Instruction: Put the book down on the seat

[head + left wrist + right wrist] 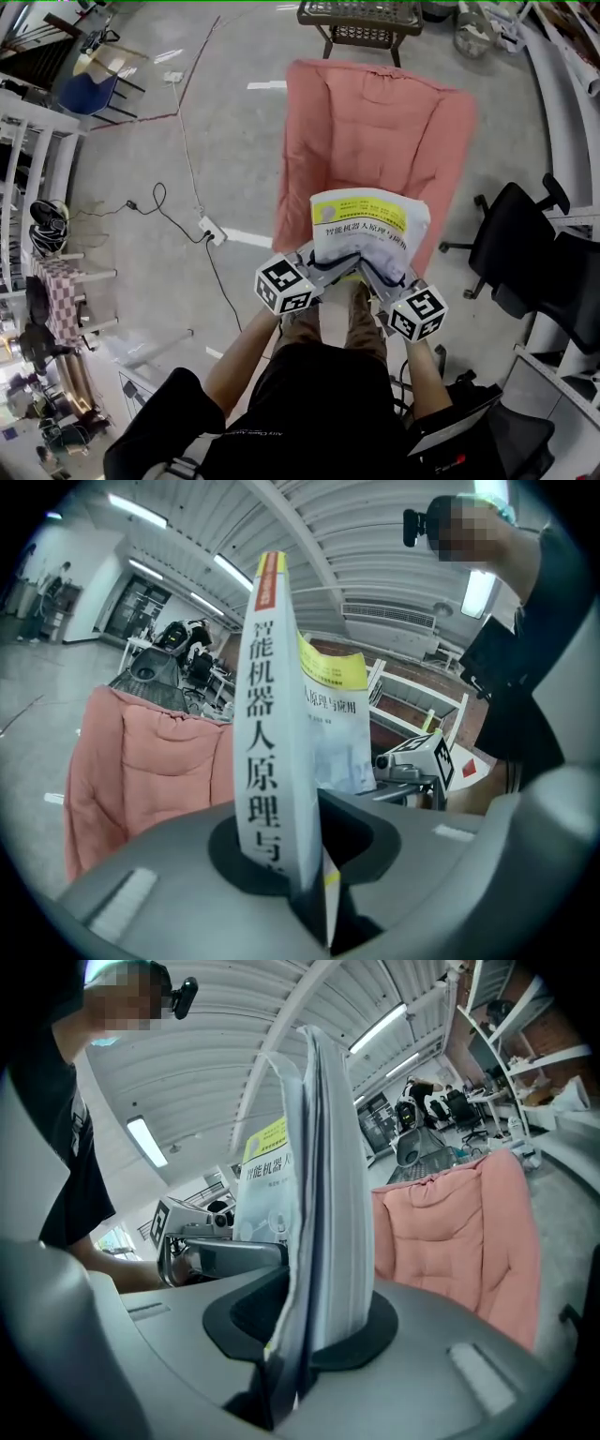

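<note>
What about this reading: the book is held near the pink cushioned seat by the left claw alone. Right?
No: the right claw grips the book too; the right gripper view shows its pages clamped between the jaws. The left claw does hold it near the pink cushioned seat.

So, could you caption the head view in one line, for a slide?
A book held by the left gripper and right gripper over the pink seat.
</note>
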